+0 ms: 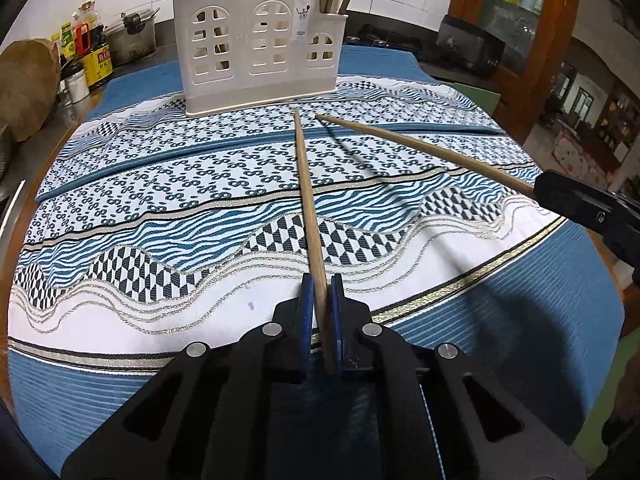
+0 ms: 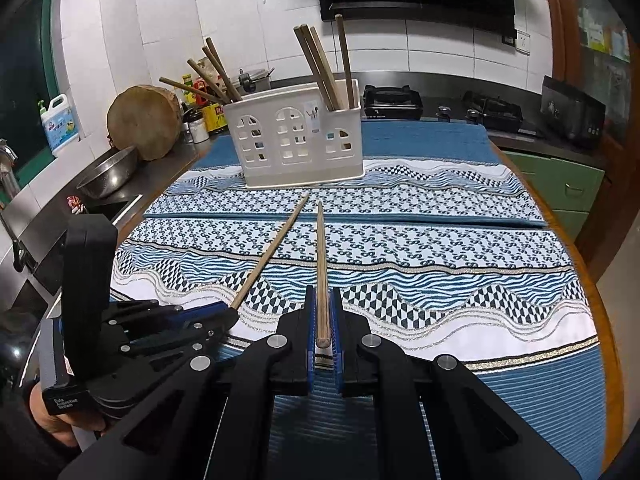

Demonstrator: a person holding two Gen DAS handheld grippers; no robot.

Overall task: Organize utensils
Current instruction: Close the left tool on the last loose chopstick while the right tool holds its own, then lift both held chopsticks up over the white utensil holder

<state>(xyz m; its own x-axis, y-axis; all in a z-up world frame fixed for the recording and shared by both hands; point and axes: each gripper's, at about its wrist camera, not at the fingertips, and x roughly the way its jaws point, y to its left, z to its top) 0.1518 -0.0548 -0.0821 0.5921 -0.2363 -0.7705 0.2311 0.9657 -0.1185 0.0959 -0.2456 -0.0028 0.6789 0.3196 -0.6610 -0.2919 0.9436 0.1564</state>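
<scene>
Holder (image 2: 303, 142) ahead; bare cloth (image 2: 460, 248) right

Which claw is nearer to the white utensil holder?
Neither clearly: left claw and right claw both sit well short of the white utensil holder, each gripping a chopstick aimed at it.

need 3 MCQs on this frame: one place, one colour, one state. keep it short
1. Where does the utensil holder stand?
A. at the far end of the cloth
B. in the sink
C. on the stove

2. What colour are the pads of the left gripper?
A. red
B. blue
C. yellow

3. What is the right gripper doing?
A. open, empty
B. shut on a spoon
C. shut on a chopstick

Answers: 1 A, it sits on the patterned cloth beyond both chopstick tips. 2 B, blue pads flank the left chopstick. 3 C, the right chopstick is clamped between its fingers.
</scene>
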